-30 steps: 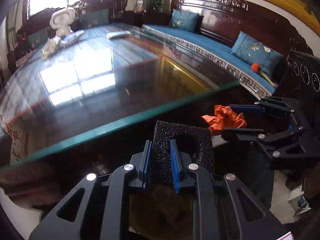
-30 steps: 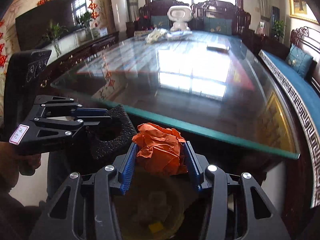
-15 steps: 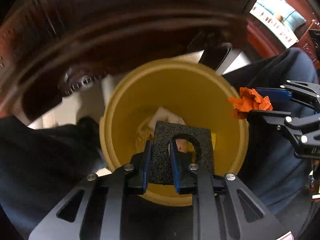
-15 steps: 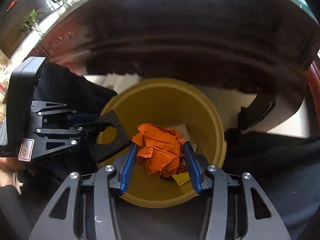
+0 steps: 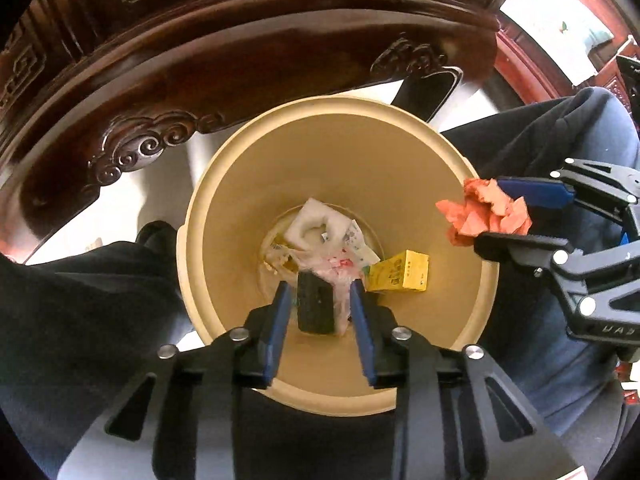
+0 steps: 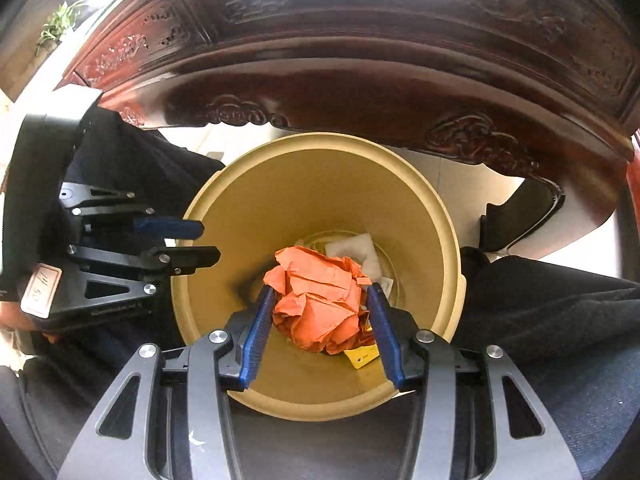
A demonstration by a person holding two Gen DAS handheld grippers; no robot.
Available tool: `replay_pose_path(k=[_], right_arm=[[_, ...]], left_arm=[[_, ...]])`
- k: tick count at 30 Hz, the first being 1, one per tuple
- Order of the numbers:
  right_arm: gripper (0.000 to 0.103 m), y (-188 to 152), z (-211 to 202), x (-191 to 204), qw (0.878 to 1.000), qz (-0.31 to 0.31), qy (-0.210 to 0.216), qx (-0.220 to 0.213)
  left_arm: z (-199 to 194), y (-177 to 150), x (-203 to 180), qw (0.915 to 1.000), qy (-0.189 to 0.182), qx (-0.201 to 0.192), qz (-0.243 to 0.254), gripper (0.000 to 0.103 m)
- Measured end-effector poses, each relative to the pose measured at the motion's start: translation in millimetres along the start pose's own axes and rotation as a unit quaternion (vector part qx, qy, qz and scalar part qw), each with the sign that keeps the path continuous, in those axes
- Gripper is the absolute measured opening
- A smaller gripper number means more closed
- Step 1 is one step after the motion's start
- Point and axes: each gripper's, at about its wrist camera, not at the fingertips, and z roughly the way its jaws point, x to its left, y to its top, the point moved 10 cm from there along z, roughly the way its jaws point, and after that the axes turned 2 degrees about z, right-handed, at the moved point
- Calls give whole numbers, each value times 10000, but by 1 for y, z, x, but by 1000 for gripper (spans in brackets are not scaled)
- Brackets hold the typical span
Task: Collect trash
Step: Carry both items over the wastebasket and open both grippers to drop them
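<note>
A yellow waste bin (image 5: 400, 152) stands on the floor below both grippers; it also shows in the right wrist view (image 6: 320, 184). My left gripper (image 5: 320, 304) is open over the bin, and the black foam piece (image 5: 316, 304) is loose between its fingers, falling into the bin. My right gripper (image 6: 320, 312) is shut on a crumpled orange paper ball (image 6: 320, 300) above the bin; the ball also shows at the bin's right rim in the left wrist view (image 5: 484, 212). White foam (image 5: 316, 220), wrappers and a yellow carton (image 5: 400, 272) lie at the bottom.
The carved dark wooden table apron (image 5: 240, 60) hangs just behind the bin, also in the right wrist view (image 6: 380, 60). The person's dark-trousered legs (image 5: 80, 300) flank the bin on both sides. White floor tiles (image 5: 132, 208) show between.
Both grippers tipped down from the table top to the bin. The left gripper opened and let go of the black foam piece. The right gripper still holds the orange paper.
</note>
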Motion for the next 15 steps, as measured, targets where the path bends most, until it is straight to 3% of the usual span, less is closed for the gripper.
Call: replay_pose_path(k=[4,6,15], right_arm=[[47,1,-1,2,10000,-23,12,-3],[47,1,0,1,10000,-29,28,4],[47,1,0,1,10000,-15,74,12]], left_arm=[[2,1,-4,10000,-1,52,57,38],[3,2,-5,9999,36,76,97,60],[7,1,-3,9996,155,206,117,83]])
